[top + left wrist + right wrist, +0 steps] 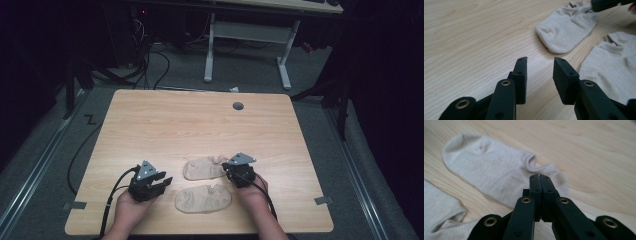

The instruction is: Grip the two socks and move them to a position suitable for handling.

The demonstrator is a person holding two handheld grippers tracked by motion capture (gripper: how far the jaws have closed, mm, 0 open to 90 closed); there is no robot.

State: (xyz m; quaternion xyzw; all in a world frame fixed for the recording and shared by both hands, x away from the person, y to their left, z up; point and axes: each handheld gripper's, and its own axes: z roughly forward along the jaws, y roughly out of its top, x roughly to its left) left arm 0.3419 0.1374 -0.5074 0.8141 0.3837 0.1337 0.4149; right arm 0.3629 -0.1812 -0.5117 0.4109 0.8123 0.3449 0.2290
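Two beige low-cut cotton socks lie flat on the light wooden surface (150, 115), the nearer sock (202, 199) between both hands, the farther sock (204, 168) just beyond. Left hand-held gripper (162, 181) stands part open and empty. Right hand-held gripper (540, 176) is closed at the farther sock's cuff; whether it pinches cloth I cannot tell. Socks look light, soft and limp; the ribbed cuff is best to hold. No writing is readable.

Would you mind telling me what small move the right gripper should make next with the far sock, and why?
Probably lift the right gripper slightly and carry the far sock toward the near sock. Its jaws look shut at the far sock's cuff, though whether cloth is pinched is hard to tell. The two socks lie apart, and the left gripper stands open over bare table.
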